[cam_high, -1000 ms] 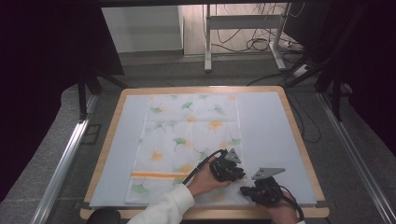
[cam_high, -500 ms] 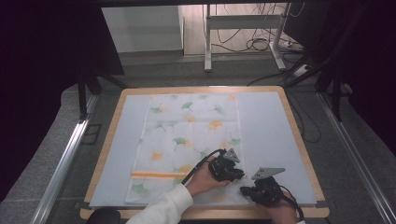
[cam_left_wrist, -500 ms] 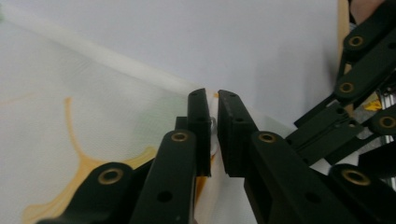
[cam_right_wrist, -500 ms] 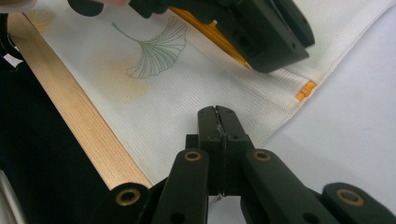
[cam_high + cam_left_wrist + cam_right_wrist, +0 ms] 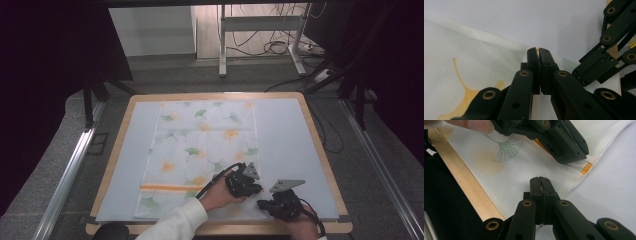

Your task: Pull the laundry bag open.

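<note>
A white cloth [image 5: 200,150] printed with green and orange ginkgo leaves lies flat on the pale blue mat [image 5: 285,135]. Both grippers meet at its near right corner. My left gripper [image 5: 257,190] is shut, its tips [image 5: 538,51] pinching the cloth's right hem beside a small orange tag [image 5: 586,168]. Just in front of it my right gripper [image 5: 263,204] is also shut, its tips [image 5: 539,180] closed on the cloth [image 5: 506,172] near the corner. In the right gripper view the left gripper [image 5: 576,155] crosses the top of the picture.
The table's wooden rim [image 5: 220,229] runs close under both hands, and appears again as a wooden strip [image 5: 466,185]. The mat's bare part lies right of the cloth. Past the table's far edge stand a desk frame [image 5: 260,30] and floor cables [image 5: 280,47].
</note>
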### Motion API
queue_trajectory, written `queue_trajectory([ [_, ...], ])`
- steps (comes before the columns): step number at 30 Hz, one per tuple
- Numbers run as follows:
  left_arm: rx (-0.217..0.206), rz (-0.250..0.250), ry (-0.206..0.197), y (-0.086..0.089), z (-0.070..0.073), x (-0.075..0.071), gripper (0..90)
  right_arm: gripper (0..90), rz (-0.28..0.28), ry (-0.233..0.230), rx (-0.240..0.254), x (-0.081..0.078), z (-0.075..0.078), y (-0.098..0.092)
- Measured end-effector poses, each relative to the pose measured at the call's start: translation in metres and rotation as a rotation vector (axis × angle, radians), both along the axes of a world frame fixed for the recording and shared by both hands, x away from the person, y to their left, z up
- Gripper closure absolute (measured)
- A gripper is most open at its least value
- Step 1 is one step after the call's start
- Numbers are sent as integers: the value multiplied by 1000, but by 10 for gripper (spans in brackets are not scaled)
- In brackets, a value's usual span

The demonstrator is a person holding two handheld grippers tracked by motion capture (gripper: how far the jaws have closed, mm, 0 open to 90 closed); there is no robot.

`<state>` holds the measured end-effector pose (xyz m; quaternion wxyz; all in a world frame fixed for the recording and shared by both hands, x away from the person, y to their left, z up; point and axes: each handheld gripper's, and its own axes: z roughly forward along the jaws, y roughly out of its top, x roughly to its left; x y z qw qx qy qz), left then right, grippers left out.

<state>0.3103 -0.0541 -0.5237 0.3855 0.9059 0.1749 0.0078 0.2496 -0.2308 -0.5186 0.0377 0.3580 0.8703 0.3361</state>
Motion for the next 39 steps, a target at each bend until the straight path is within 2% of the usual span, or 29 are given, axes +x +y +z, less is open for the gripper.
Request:
queue_trajectory([
  [4, 12, 2, -24, 0, 2, -2, 900, 892, -1, 5, 0, 1, 0, 0],
  [10, 9, 4, -26, 2, 5, -1, 900, 893, -30, 21, 17, 3, -1, -2],
  [14, 17, 5, -21, 1, 2, -1, 900, 892, -66, 21, 14, 5, 0, -4],
  [16, 7, 7, -15, 1, 1, -1, 900, 892, -97, 13, 16, 7, 1, -5],
  [21, 7, 5, -19, 2, 1, -1, 900, 892, -158, 27, 35, 17, 1, -8],
  [24, 12, 2, -22, 2, 1, 0, 900, 892, -169, 32, 40, 20, 1, -9],
  [29, 32, 2, -41, 2, 2, -2, 900, 895, -208, 86, 70, 26, -1, -10],
  [32, 39, 1, -45, 2, 2, -2, 900, 897, -209, 99, 86, 27, -1, -12],
  [39, 52, -4, -49, 4, 3, -3, 900, 898, -214, 100, 79, 27, -1, -11],
])
